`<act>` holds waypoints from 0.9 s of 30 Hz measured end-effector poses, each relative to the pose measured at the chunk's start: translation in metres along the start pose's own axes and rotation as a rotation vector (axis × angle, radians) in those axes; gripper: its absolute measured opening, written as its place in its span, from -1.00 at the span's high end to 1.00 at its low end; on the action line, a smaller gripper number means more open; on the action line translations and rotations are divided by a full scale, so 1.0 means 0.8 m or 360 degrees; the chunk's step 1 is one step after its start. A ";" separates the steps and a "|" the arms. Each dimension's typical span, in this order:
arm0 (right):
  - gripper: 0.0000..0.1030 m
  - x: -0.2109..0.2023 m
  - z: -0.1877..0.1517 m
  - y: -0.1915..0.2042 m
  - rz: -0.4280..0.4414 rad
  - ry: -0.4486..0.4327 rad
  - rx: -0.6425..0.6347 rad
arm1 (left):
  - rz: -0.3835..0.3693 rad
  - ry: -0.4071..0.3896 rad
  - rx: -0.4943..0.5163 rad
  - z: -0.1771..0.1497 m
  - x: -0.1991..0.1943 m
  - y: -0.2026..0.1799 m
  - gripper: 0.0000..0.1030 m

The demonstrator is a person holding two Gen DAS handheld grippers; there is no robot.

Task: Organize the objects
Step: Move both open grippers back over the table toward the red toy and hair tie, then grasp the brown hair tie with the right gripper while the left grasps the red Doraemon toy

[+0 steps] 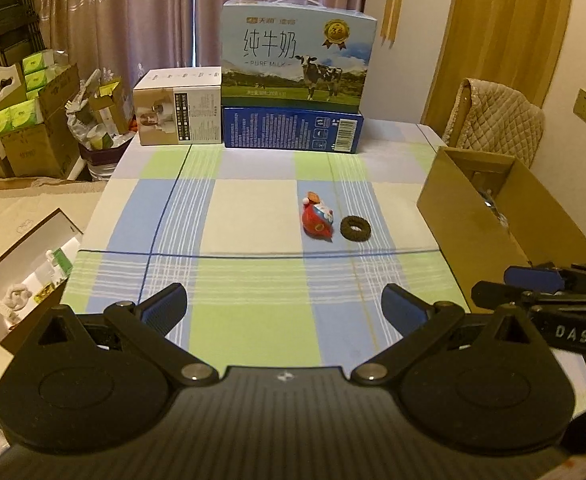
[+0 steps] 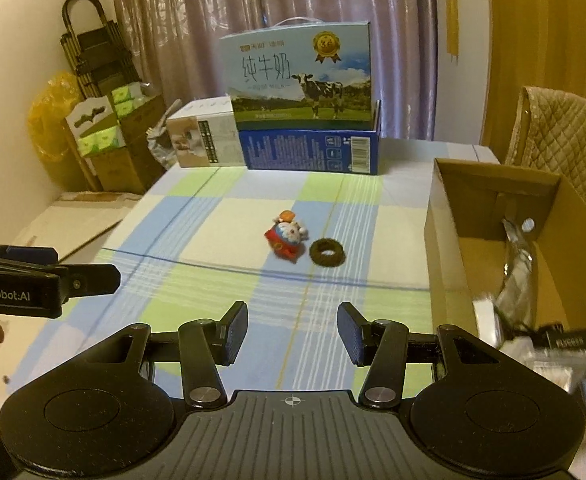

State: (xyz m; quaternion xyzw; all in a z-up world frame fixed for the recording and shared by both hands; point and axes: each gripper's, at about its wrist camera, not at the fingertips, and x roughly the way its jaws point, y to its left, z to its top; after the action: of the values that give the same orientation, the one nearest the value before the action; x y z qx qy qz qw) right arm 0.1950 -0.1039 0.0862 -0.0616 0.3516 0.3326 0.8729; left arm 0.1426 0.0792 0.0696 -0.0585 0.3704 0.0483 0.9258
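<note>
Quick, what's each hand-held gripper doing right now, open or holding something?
Left hand-held gripper: open wide, holding nothing.
Right hand-held gripper: partly open, holding nothing.

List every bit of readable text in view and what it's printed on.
"纯牛奶", "PURE MILK": milk carton.
"3.6": its gold medal.
"GenRobot:AI": left gripper.
"DAS": right gripper.
Blue box, beige box: print and barcode too small to read.
</note>
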 end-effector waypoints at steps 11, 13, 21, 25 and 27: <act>0.08 0.136 0.008 -0.044 -0.0050 -0.0048 0.0076 | 0.0015 -0.0022 0.0018 0.017 0.129 0.021 -0.98; 0.08 0.160 0.009 -0.045 -0.0057 -0.0030 0.0072 | 0.0035 -0.0002 -0.0007 0.019 0.156 0.026 -0.97; -0.06 0.236 0.020 -0.059 -0.0070 0.0014 0.0054 | 0.0023 -0.0103 0.0007 0.030 0.222 0.033 -0.97; -0.06 0.264 0.026 -0.063 -0.0081 0.0023 0.0001 | 0.0025 -0.0100 0.0039 0.041 0.250 0.036 -0.97; -0.06 0.275 0.027 -0.065 -0.0086 0.0025 -0.0030 | 0.0018 -0.0087 0.0048 0.044 0.261 0.038 -0.97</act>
State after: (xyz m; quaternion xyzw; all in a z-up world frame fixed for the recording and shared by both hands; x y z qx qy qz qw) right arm 0.3570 -0.0184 -0.0482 -0.0819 0.3536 0.3118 0.8781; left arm 0.3135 0.1238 -0.0517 -0.0411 0.3460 0.0496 0.9360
